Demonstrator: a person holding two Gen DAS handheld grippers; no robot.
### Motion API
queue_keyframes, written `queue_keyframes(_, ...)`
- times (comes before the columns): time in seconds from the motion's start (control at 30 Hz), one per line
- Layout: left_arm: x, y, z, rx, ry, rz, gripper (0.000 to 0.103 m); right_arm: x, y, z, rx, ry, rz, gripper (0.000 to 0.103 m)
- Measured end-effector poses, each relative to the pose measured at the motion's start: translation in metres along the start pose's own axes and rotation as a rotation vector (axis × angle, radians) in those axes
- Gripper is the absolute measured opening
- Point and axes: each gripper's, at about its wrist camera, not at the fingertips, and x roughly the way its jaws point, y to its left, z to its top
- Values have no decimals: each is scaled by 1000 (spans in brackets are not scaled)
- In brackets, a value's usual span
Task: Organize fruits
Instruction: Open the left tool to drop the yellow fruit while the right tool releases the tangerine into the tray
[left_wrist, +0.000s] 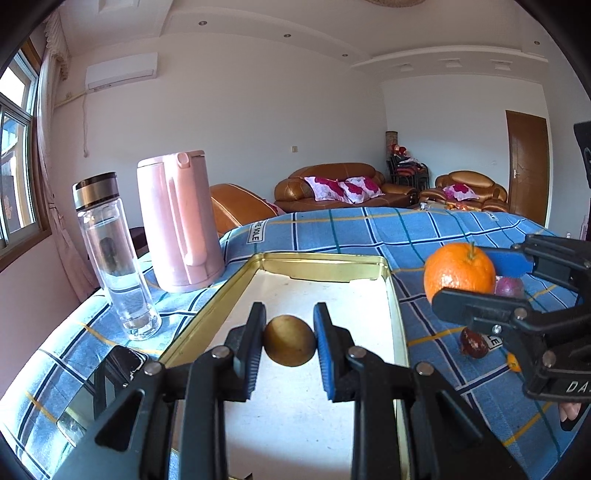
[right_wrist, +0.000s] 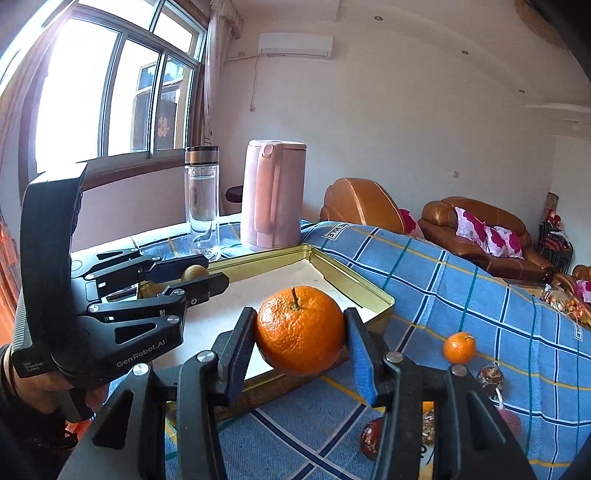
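My left gripper is shut on a brown kiwi and holds it over the white floor of the gold tin tray. In the right wrist view the left gripper and kiwi show at the tray's left side. My right gripper is shut on a large orange above the tray's near right edge; it shows in the left wrist view with the orange. A small tangerine, red dates and a purple fruit lie on the blue checked cloth.
A pink kettle and a clear glass bottle stand left of the tray at the table's far left. A dark phone lies by the tray's near left corner. A date lies right of the tray. Sofas stand beyond the table.
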Motion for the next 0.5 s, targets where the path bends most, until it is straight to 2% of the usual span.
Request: queue_keyframes(0.5,24,39,-4,-41,88,34,28,50,22,9,-15,75,54,50)
